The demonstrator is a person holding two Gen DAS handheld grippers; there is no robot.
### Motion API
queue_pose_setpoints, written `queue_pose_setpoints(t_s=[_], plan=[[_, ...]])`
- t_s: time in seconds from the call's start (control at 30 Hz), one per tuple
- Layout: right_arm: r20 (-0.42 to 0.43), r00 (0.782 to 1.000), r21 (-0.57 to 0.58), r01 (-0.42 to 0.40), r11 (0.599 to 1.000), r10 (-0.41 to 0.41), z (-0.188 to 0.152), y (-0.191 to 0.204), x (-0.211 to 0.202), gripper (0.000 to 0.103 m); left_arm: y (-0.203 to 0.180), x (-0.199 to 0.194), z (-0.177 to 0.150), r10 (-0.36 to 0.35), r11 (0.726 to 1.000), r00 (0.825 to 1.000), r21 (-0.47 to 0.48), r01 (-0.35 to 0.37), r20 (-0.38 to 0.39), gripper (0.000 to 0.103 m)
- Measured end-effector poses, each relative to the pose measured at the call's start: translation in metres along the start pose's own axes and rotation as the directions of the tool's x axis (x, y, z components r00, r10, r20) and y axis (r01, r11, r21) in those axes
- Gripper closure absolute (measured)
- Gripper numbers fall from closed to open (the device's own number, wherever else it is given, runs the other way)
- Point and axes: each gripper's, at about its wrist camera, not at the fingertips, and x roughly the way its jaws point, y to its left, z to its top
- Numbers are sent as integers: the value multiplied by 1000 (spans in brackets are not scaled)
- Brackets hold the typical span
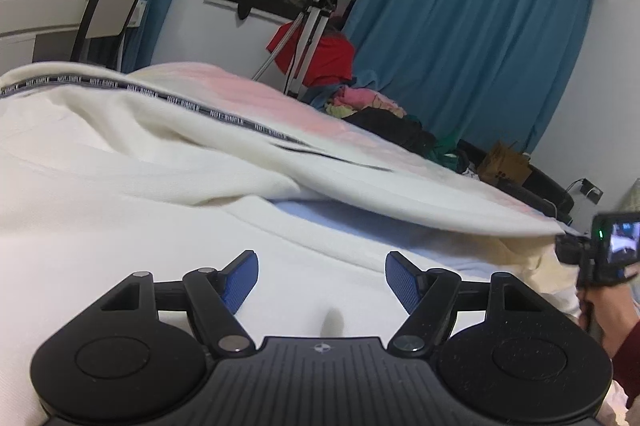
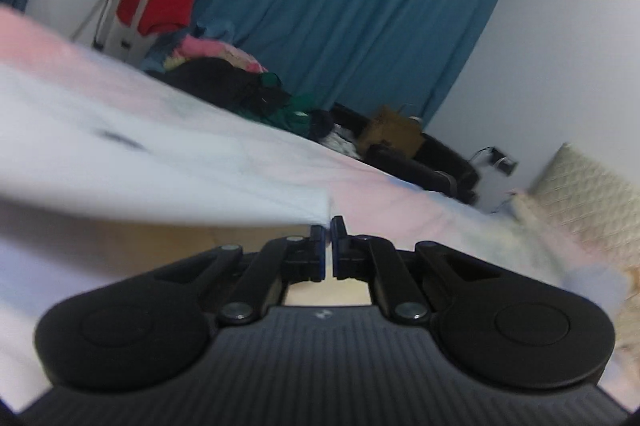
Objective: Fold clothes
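Left gripper (image 1: pixel 322 280) gapes over white garment (image 1: pixel 120 162); trim reads "NOT-SIMPLE".

Cream-white garment (image 1: pixel 132 146) with a black lettered stripe, pink and pale-blue bed sheet (image 1: pixel 280 102), teal curtains (image 1: pixel 472 38), blue finger pads (image 1: pixel 240 282).

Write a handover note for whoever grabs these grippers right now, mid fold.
Left gripper: open, empty, hovering low over the white garment spread on the bed.
Right gripper: shut on a corner of the garment, holding that edge lifted off the bed.
Done: one edge picked up; the fold is under way, not laid down.
Left: carry the lifted edge across, lay it flat, then probably finish the remaining folds. A pile of clothes lies at the far side.
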Motion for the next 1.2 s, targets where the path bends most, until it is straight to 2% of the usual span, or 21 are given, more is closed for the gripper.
queue_pose_setpoints(t_s=[0.1,0.17,0.2,0.23,0.27,0.3,0.33,0.37,0.43,0.5,0.53,0.57,0.63,0.67,0.7,0.8,0.93,1.07,1.13,1.2], plan=[[-92,996,-83,1,997,-9,-18,-6,4,97,-3,-6,1,-17,1000,1000,7,17,6,31],[-209,978,-73,-40,997,24,-31,-11,11,100,-5,-10,0,-25,999,1000,21,25,7,31],[-236,972,-59,-7,998,-7,-38,-16,12,100,-6,-11,0,-24,999,1000,31,24,8,31],[-256,966,35,-19,999,27,-40,-30,9,95,-7,-11,0,-24,999,1000,39,23,7,31],[-271,960,135,-32,990,68,-42,-45,6,94,-9,-11,-1,-24,999,1000,45,24,5,31],[-283,953,233,-42,971,109,-45,-60,3,92,-9,-11,-1,-22,999,1000,49,22,4,31],[-290,945,330,-50,943,152,-47,-75,-1,81,-10,-11,-1,-19,999,1000,51,19,3,30],[-288,936,455,-54,889,204,-48,-91,-7,70,-10,-11,-1,-15,998,1000,53,15,2,30],[-228,921,649,-98,755,316,-49,-110,-19,67,-10,-10,-1,-5,999,1000,54,5,-2,29],[-138,897,791,-154,592,419,-50,-120,-29,54,-6,-10,-1,14,999,1000,36,-13,-18,28],[-86,883,848,-178,498,462,-51,-124,-34,33,-2,-10,0,20,1000,999,23,-19,-29,28],[-49,854,880,-208,427,518,-51,-119,-29,20,1,-11,0,29,1000,999,7,-28,-37,27],[32,786,925,-257,279,618,-52,-108,-18,21,9,-15,2,48,999,998,-23,-49,-46,27],[52,759,931,-273,244,650,-52,-100,-9,21,12,-16,4,55,998,997,-36,-57,-47,26],[60,749,930,-282,236,660,-51,-92,0,21,15,-18,6,63,997,997,-49,-65,-49,26],[33,775,925,-263,274,630,-51,-75,32,20,18,-23,9,100,993,994,-52,-102,-40,23],[7,778,944,-212,252,629,-63,-56,67,31,17,-23,12,146,989,989,-20,-147,-28,21],[60,809,954,-219,205,584,-66,-60,93,34,15,-14,13,159,987,986,-20,-160,-39,21],[84,846,971,-188,148,526,-70,-70,100,38,14,-12,11,162,987,986,-9,-162,-37,21],[135,868,984,-176,41,477,-77,-82,109,44,13,-9,11,170,985,985,5,-170,-36,21]])
